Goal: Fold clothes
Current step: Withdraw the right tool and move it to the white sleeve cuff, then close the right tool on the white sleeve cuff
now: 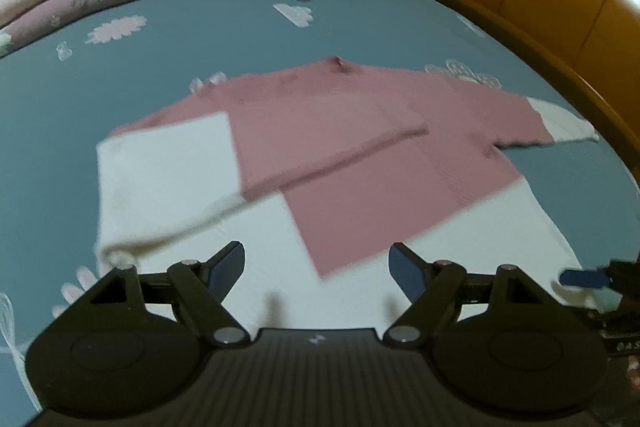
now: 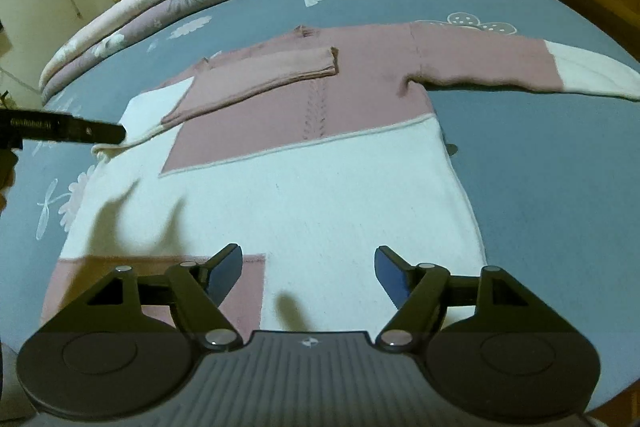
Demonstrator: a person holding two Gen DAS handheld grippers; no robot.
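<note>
Looking along both claws, we see the pink-and-white sweater [image 2: 304, 163] spread flat on the blue floral bed sheet [image 2: 540, 187], collar toward twelve o'clock. One sleeve [image 2: 256, 79] already lies folded across the chest; the other sleeve [image 2: 520, 71] stretches out flat toward two o'clock. Our left claw [image 1: 316, 267] stands wide and empty over the hem, and our right claw [image 2: 308, 267] is likewise wide, holding nothing. We judge the folded sleeve the weak point: it rests loosely, so dragging the body or lifting the hem carelessly could slide it off. Pinching only the top knit layer would leave the fold uneven. The left view is blurred, so a grab there could miss the edge.
</note>
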